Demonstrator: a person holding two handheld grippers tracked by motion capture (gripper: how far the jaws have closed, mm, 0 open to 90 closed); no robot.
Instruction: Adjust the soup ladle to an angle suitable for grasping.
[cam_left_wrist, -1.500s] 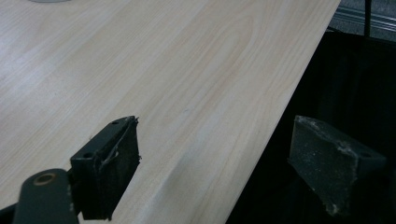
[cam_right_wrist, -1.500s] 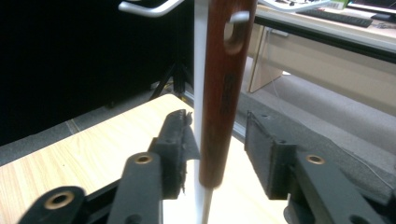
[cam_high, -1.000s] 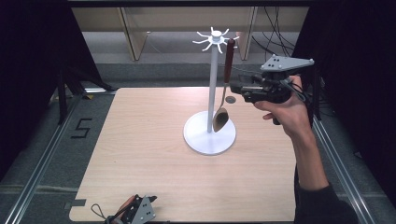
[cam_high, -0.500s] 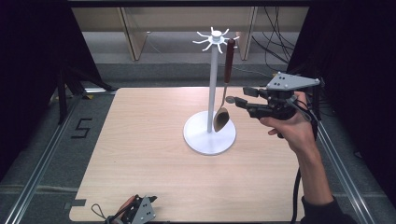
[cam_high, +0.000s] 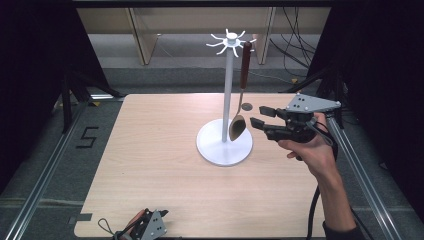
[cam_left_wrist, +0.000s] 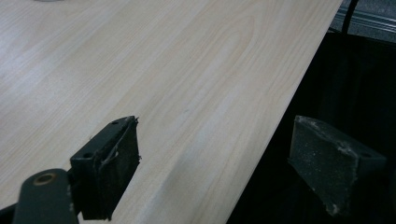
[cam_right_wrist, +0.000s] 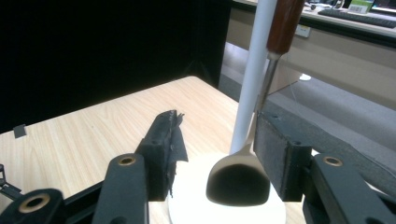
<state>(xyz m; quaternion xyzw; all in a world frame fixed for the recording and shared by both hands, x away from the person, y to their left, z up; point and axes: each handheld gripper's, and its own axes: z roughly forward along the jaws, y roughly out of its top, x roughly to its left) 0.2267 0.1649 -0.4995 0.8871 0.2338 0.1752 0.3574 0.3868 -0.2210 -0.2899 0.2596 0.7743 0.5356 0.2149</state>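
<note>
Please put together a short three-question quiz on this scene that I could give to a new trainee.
1. True or false: the spoon is lying flat on the table.
2. The right tongs are: A) shut on the spoon, B) open beside the spoon, C) resting on the stand's base.
3. Fill in: the left tongs are open at the table's near ____.

Key
1. False; it hangs from a hook on the white stand.
2. B; the right gripper view shows the spoon bowl between the open jaws, and whether one jaw touches it is hard to tell.
3. Edge.
</note>
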